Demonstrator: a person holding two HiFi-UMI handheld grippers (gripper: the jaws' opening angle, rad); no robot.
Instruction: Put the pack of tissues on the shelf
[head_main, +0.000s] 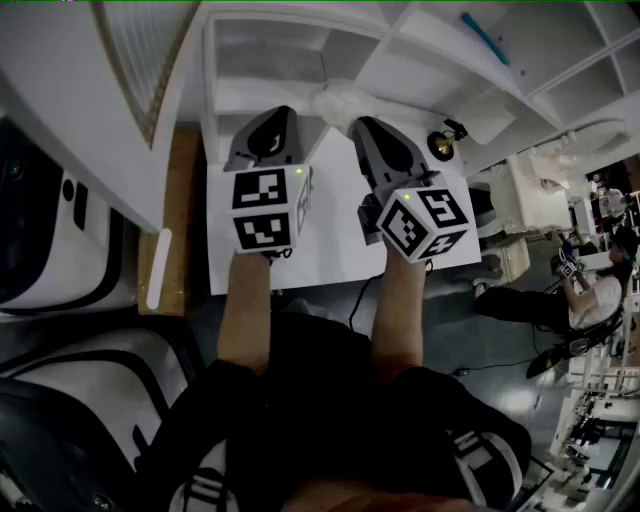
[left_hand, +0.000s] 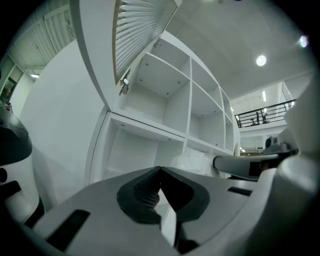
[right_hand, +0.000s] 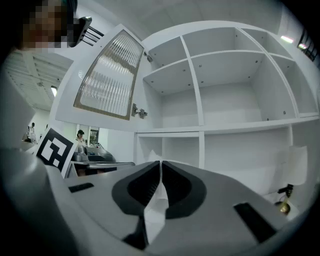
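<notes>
Pack of tissues (head_main: 340, 100) sits just ahead, between the left gripper (head_main: 274, 114) and the right gripper (head_main: 366, 126). It looks nearer the right. Both grippers' jaws are together and empty.

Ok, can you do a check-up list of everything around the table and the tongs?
Surface: white table, bare near the front.
Job's things: pack of tissues at the table's back edge, by the bottom row of the white shelf; can't tell if it's inside.
Clutter: small gold bell-like thing; blue stick on a shelf board.
Grippers: left gripper has its tongs shut and empty. Right gripper has its tongs shut, with the pack just ahead.
Cables: dark cable below the table's front.
Surroundings: open ribbed-glass door; a person far off.
</notes>
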